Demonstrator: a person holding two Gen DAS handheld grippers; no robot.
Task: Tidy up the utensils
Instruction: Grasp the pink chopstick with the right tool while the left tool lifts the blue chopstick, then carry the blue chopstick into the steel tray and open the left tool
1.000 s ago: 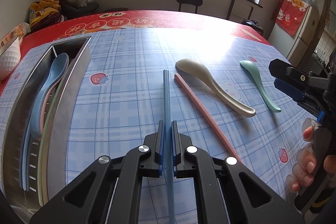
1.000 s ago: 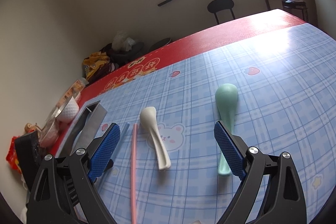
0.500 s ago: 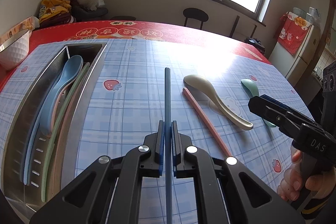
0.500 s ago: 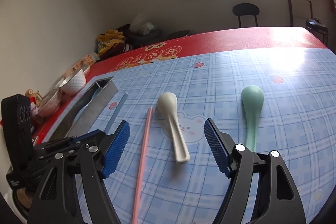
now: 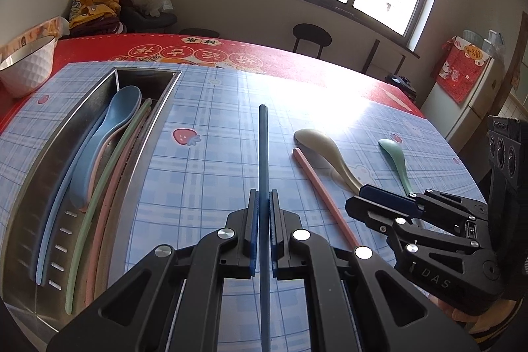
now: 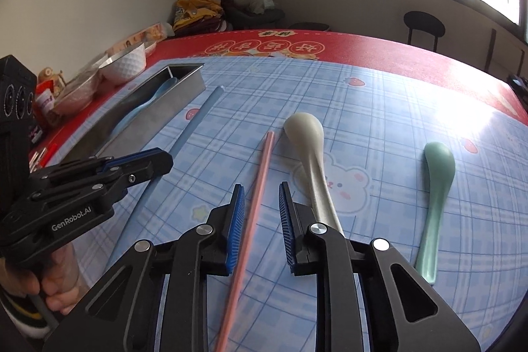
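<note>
Now, from the left wrist, the left tongs pinch a blue chopstick near its rear end, above the checked surface beside the steel tray. From the right wrist, the right tongs are closing around a pink chopstick lying flat, pads not yet touching. Thin, stiff, light and likely slippery, it wants a mid-shaft grip.

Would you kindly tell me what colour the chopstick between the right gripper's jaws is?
Pink: the long pink chopstick shows best in the right wrist view.
</note>
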